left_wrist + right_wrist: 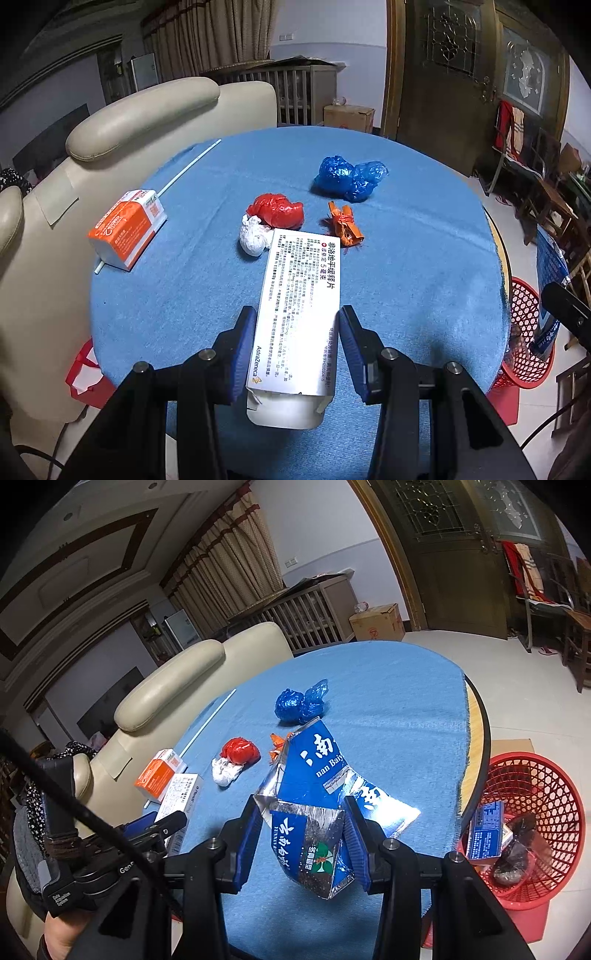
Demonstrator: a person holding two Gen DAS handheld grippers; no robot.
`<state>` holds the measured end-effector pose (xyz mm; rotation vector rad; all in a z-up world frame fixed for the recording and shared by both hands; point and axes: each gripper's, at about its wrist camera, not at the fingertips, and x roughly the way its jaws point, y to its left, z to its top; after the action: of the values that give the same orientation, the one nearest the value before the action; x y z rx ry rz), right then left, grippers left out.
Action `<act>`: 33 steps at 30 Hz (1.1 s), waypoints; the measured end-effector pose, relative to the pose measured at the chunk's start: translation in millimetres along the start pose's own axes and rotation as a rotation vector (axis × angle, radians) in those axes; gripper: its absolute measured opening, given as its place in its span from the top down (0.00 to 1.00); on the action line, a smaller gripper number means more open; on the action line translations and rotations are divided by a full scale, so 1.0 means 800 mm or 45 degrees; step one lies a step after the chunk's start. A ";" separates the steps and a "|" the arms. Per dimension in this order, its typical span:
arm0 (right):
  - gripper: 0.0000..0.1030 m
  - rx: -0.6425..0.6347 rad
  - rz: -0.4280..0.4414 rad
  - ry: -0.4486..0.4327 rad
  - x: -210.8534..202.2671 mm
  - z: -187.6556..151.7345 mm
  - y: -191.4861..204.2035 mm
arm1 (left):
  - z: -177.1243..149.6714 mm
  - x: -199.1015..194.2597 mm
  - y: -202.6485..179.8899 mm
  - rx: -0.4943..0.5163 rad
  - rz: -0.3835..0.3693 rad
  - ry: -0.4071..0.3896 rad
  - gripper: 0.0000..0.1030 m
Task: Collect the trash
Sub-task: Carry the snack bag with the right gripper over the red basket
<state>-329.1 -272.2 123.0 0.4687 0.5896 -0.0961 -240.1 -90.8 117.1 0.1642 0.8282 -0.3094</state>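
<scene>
I had the left gripper (pixel 297 332) clamped on a white medicine box (pixel 301 306) above the near part of the blue-clothed table (pixel 424 266). My right gripper (pixel 301 834) was clamped on a torn blue foil carton (pixel 314 805). Beyond lay red (pixel 277 210), blue (pixel 345 177) and orange (pixel 343 223) wads; the red basket (pixel 532 812) stood right of the table.

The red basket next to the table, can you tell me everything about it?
The red basket is round plastic with lattice walls full of holes. It stands upright on the floor, right of the blue-covered table and lower than its top. Inside lie a blue box and a dark crumpled wrapper.
</scene>
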 end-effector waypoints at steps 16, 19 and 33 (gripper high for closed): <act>0.55 0.033 -0.034 -0.022 -0.010 0.000 -0.018 | -0.001 0.002 -0.008 0.022 -0.008 0.001 0.54; 0.55 0.044 -0.044 -0.027 -0.013 0.000 -0.024 | -0.001 0.003 -0.011 0.028 -0.011 0.003 0.54; 0.56 0.135 -0.139 -0.057 -0.036 -0.002 -0.080 | -0.001 0.011 -0.047 0.108 -0.057 0.010 0.54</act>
<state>-367.7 -330.2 112.4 0.5358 0.5679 -0.2425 -247.6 -127.7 109.5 0.2265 0.8280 -0.3862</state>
